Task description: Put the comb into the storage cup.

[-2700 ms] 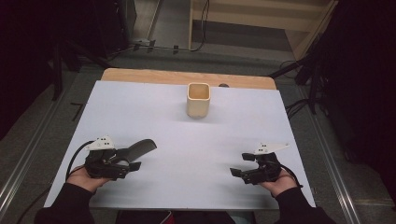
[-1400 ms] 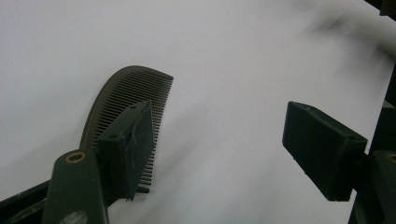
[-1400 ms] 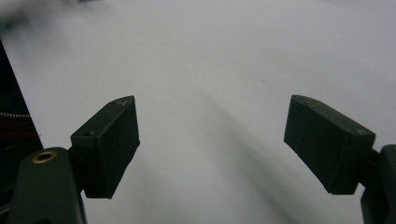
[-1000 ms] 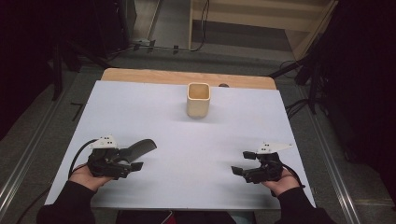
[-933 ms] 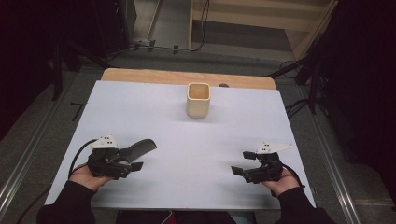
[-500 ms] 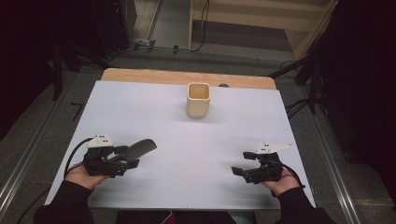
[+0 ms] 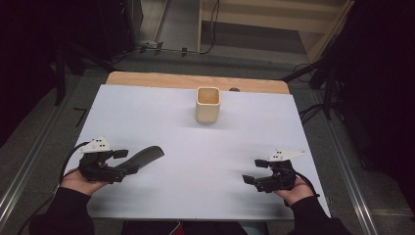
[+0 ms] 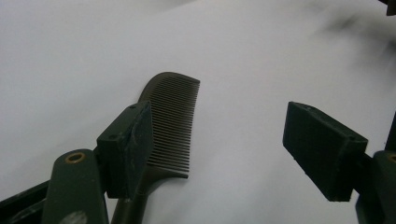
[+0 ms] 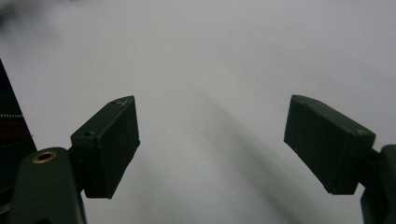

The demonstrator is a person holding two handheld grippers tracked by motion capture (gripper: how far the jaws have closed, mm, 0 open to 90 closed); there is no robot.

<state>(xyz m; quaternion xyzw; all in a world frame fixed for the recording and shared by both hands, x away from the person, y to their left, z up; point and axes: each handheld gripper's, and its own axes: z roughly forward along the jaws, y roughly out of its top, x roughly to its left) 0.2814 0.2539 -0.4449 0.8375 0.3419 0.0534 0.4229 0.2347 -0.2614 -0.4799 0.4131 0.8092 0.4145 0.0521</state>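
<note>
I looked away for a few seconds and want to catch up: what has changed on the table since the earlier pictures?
Very little. The left gripper shifted slightly toward the person's left, and the dark comb beside it moved along with it. Its jaws stand open, the comb lying against one jaw, unclamped. The right gripper stayed open and in place, over bare table. The beige cup did not move.

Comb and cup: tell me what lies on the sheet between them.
Nothing. In the high view the white sheet is bare from the dark comb by the open left gripper to the tan cup.
</note>
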